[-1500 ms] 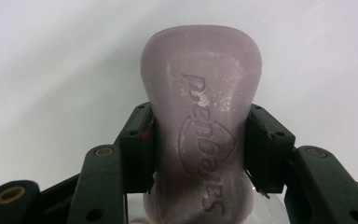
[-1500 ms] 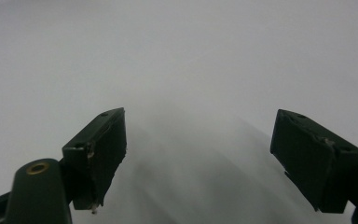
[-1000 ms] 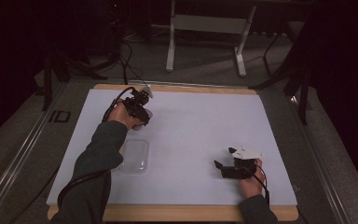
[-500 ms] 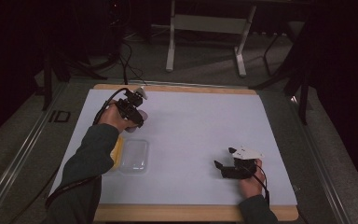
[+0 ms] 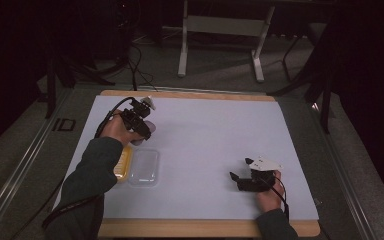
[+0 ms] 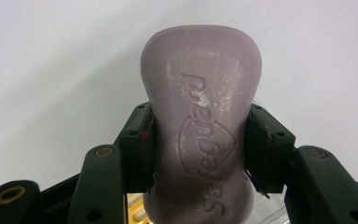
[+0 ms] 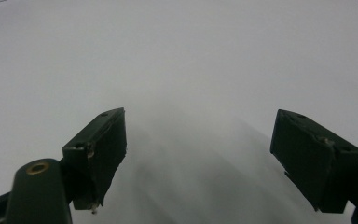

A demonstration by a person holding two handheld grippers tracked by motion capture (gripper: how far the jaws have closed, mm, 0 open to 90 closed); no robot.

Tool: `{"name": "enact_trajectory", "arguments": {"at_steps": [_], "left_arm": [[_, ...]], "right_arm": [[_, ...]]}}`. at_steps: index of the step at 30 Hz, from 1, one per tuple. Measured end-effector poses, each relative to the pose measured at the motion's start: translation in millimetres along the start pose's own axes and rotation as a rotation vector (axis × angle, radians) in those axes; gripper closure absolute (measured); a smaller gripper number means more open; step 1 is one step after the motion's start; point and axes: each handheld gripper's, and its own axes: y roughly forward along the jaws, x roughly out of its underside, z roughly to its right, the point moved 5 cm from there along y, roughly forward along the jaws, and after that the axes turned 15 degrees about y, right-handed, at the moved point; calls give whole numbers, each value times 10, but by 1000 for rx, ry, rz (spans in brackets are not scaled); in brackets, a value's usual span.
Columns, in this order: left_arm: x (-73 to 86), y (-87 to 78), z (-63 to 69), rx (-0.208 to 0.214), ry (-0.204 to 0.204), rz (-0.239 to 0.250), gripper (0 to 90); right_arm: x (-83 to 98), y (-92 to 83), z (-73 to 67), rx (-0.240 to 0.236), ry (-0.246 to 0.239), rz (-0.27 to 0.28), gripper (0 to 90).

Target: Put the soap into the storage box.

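Left gripper (image 6: 200, 154) pinches a lilac soap bar (image 6: 201, 116) across its waist, long axis running straight out between the jaws. Right gripper (image 7: 214, 158) spread, empty.

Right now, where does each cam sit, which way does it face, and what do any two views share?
High view: fixed above the person's side, looking forward and down on the white table; both forearms, left gripper, right gripper.
Left gripper view: rides the left gripper, looking along its jaws, which are clamped on a purple soap bar.
Right gripper view: rides the right gripper, jaws apart, facing bare table.
Shared: soap bar, high and left gripper views.
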Motion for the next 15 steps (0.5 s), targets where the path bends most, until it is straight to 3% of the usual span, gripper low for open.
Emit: {"name": "enact_trajectory", "arguments": {"at_steps": [15], "left_arm": [[115,44,117,25,2,2,499]], "right_arm": [[0,0,-1,1,-1,0,180]]}}
